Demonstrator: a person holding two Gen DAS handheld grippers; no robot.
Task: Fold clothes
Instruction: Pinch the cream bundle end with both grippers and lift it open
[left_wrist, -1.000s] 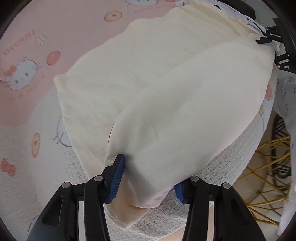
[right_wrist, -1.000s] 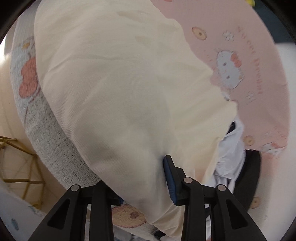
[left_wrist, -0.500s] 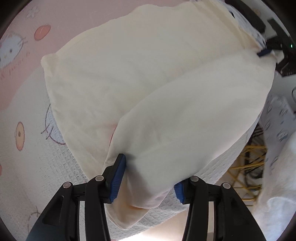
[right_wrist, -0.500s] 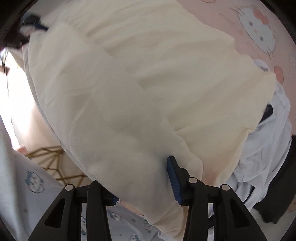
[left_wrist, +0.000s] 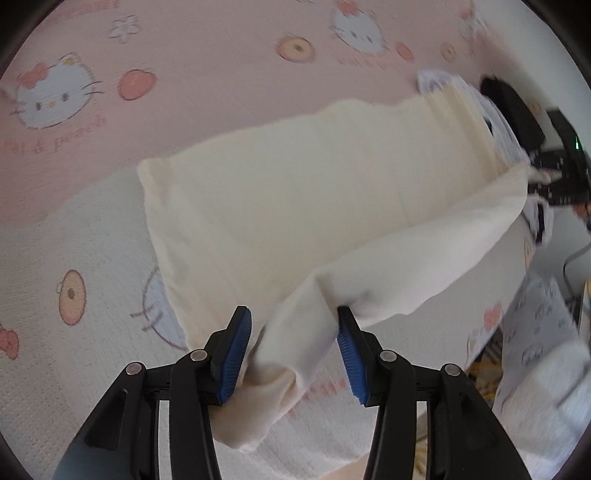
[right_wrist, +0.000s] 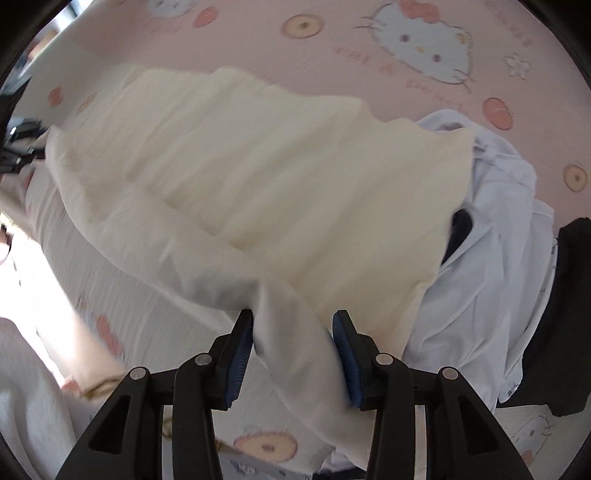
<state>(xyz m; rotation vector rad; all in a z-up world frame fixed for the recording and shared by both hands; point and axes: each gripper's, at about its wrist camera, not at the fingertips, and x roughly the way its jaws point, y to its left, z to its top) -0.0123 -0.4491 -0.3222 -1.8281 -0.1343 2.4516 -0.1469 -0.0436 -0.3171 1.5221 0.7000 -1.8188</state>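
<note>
A cream garment (left_wrist: 295, 192) lies spread on the bed, and its near edge is lifted into a long fold strung between my two grippers. My left gripper (left_wrist: 293, 343) is shut on one bunched end of that edge, and the cloth fills the gap between its blue pads. In the right wrist view the cream garment (right_wrist: 277, 173) runs off to the left, and my right gripper (right_wrist: 293, 347) is shut on the other bunched end. The right gripper (left_wrist: 557, 173) also shows far right in the left wrist view. The left gripper (right_wrist: 22, 147) sits at the left rim of the right wrist view.
The pink and white cat-print bedsheet (left_wrist: 203, 74) lies under everything. A crumpled white shirt (right_wrist: 491, 258) and a dark garment (right_wrist: 565, 314) lie beside the cream one on the right. The bed's edge drops off near me, with a yellow wire frame (left_wrist: 484, 369) below.
Both grippers have risen and swung inward over the bed, carrying the garment's near edge with them. The raised flap has narrowed into a taut band, and more pink sheet shows beyond.
</note>
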